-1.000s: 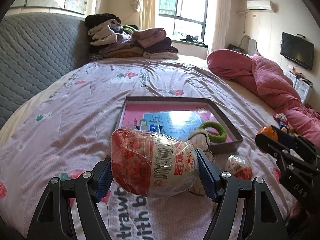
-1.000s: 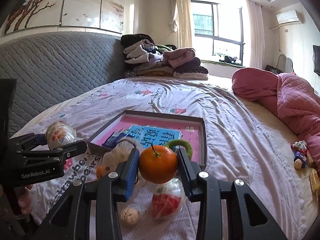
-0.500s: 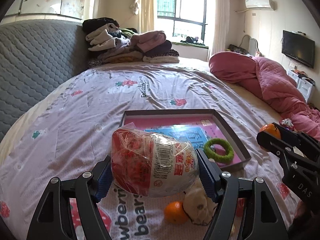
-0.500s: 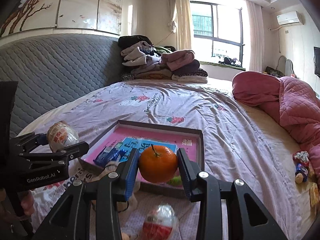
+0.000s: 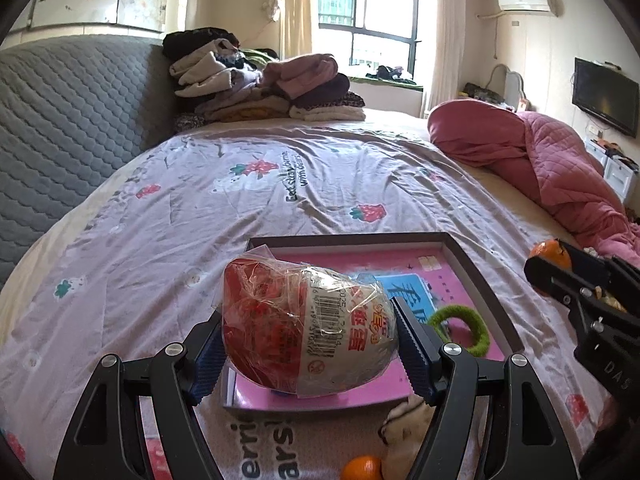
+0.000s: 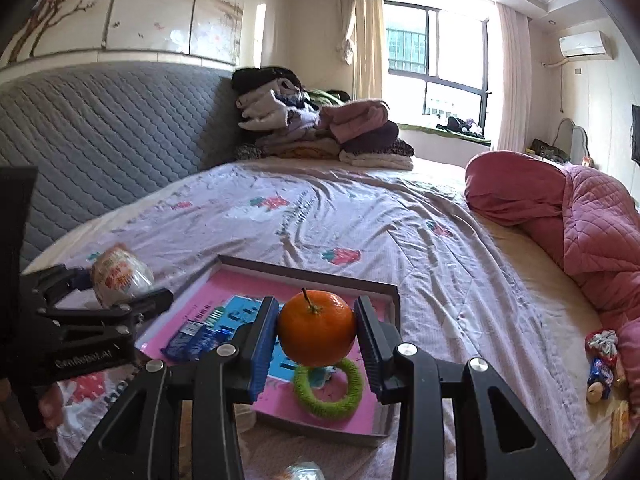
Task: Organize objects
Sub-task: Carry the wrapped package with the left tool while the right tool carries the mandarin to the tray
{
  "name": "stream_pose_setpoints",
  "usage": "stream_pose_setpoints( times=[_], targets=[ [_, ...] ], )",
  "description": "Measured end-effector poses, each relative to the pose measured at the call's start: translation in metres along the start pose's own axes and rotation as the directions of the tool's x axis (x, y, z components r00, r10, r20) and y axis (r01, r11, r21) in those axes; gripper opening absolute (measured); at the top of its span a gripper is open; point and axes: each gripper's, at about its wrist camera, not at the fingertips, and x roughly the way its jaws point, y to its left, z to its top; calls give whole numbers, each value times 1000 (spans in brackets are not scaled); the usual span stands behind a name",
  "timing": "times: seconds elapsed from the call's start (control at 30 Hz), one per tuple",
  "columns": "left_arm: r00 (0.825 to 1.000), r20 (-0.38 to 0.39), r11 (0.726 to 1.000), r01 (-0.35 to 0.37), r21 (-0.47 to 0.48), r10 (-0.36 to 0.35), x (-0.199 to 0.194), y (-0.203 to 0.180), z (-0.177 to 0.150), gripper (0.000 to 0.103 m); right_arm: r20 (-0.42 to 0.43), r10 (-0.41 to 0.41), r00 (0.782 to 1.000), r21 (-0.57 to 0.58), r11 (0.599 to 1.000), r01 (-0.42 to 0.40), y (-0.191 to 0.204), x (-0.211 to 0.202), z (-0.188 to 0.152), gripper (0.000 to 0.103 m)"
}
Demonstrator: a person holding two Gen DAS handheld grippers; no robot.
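Orange mandarin (image 6: 316,330) is clamped in the right gripper (image 6: 316,334); the wrapped egg (image 5: 308,330) is clamped in the left gripper (image 5: 310,344). Both now hang over the tray (image 5: 476,256), having advanced toward 12 o'clock. Release into the tray likely follows.
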Motion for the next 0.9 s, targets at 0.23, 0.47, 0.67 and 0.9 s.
stream_pose_setpoints(
  times=[0.23, 0.47, 0.67, 0.9],
  targets=[
    [999, -32, 1000, 14, -21, -15, 25, 1, 12, 76, -36, 11, 999, 9, 1000, -11, -9, 22, 3, 39],
    [999, -51, 1000, -13, 4, 13, 50, 0, 17, 76, -67, -15, 998, -4, 1000, 15, -16, 41, 2, 39],
    [996, -80, 999, -33, 10, 34, 72, 1, 16, 76, -95, -22, 995, -9, 1000, 21, -20, 55, -4, 39],
    [993, -115, 999, -40, 11, 41, 92, 4, 11, 76, -116, -29, 993, -23, 999, 27, -23, 70, -7, 39]
  ],
)
